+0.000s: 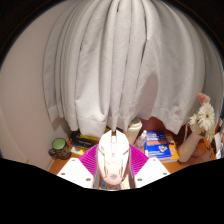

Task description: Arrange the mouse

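A white computer mouse [112, 157] with a grey scroll wheel sits between my gripper's two fingers, its nose pointing away from me. Both magenta pads [91, 159] press against its sides, so my gripper [112, 172] is shut on the mouse and holds it up above the wooden table [62, 163]. The mouse's rear end is hidden below the fingers.
A white curtain [115, 60] hangs behind the table. On the table beyond the fingers lie a green round tin [59, 146], a blue packet [157, 146], a white bottle [189, 147] and a pale plush figure [203, 116] to the right.
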Motion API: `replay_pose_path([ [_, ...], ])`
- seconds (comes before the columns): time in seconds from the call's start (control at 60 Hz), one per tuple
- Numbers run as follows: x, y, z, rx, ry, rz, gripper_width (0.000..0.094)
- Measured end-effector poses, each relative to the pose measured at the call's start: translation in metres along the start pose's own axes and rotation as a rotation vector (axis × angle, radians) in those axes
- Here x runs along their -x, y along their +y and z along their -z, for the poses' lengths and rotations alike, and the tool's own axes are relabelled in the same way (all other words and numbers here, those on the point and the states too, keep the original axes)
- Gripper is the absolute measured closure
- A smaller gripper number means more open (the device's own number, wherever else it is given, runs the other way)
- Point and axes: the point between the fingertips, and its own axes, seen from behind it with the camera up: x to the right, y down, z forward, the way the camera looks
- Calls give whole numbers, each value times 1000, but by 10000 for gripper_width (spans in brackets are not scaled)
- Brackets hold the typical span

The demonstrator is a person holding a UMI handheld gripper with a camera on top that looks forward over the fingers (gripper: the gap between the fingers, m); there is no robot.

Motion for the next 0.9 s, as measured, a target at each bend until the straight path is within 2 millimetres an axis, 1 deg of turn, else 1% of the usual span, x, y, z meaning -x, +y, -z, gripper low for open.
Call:
replay_pose_path([
  [0.05, -26, 2, 3, -6, 25, -7, 520],
  [0.1, -49, 14, -1, 5, 40, -21, 519],
  [0.167, -71, 41, -13, 47, 45, -42, 520],
  [0.233, -87, 76, -31, 106, 54, -66, 522],
  [0.283, -91, 106, -43, 157, 49, -76, 524],
  [0.333, -91, 132, -54, 205, 39, -89, 525],
  [0.417, -83, 170, -71, 266, 19, -108, 527],
  [0.433, -81, 176, -74, 278, 12, -109, 556],
  [0.45, -79, 182, -77, 288, 6, -110, 557],
  [0.467, -77, 187, -79, 295, 0, -111, 526],
  [0.55, -67, 210, -90, 334, -13, -121, 527],
  [0.633, -65, 229, -94, 370, -7, -102, 525],
  [0.867, -64, 228, -96, 324, 6, -132, 385],
  [0.9, -62, 227, -96, 323, 5, -139, 353],
])
